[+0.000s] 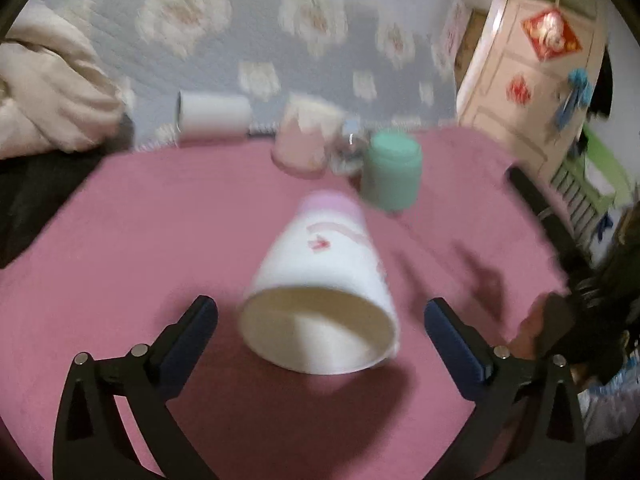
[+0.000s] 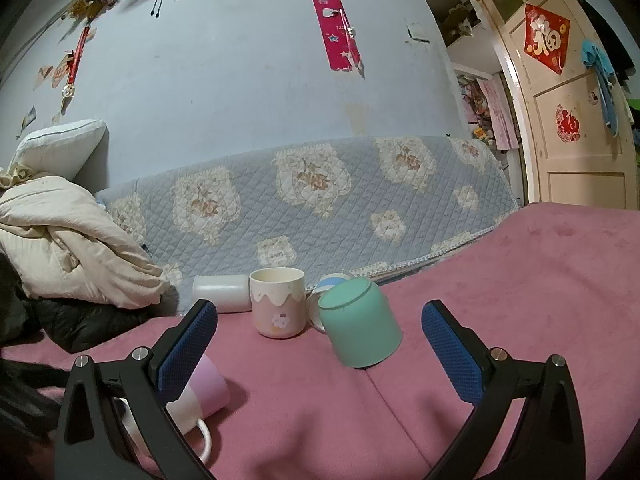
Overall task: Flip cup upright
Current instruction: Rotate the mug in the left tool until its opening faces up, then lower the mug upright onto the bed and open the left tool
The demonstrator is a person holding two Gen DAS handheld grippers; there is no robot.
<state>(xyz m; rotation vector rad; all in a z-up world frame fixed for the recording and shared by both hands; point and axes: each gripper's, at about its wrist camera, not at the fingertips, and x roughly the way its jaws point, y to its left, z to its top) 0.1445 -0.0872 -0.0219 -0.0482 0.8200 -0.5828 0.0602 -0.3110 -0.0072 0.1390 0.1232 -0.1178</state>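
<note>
Lining up my left gripper (image 1: 320,312) on the tipped cup (image 1: 320,292).
Both grippers wide open, holding nothing; the cup's mouth faces me, so a side grasp suits; right gripper (image 2: 319,316) idle.

White cup (image 1: 320,280) with pink base, lying on its side on the pink cloth (image 1: 160,220). Open mouth facing the camera, base pointing toward the green mug (image 1: 394,174). Handle visible in right view (image 2: 200,408).

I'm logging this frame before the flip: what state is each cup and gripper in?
White and pink cup: on its side, mouth toward the left gripper.
Green cup: upside down, tilted.
Pink drip cup: upright.
White cylinder: on its side.
Left gripper: open, holding nothing.
Right gripper: open, empty.
</note>
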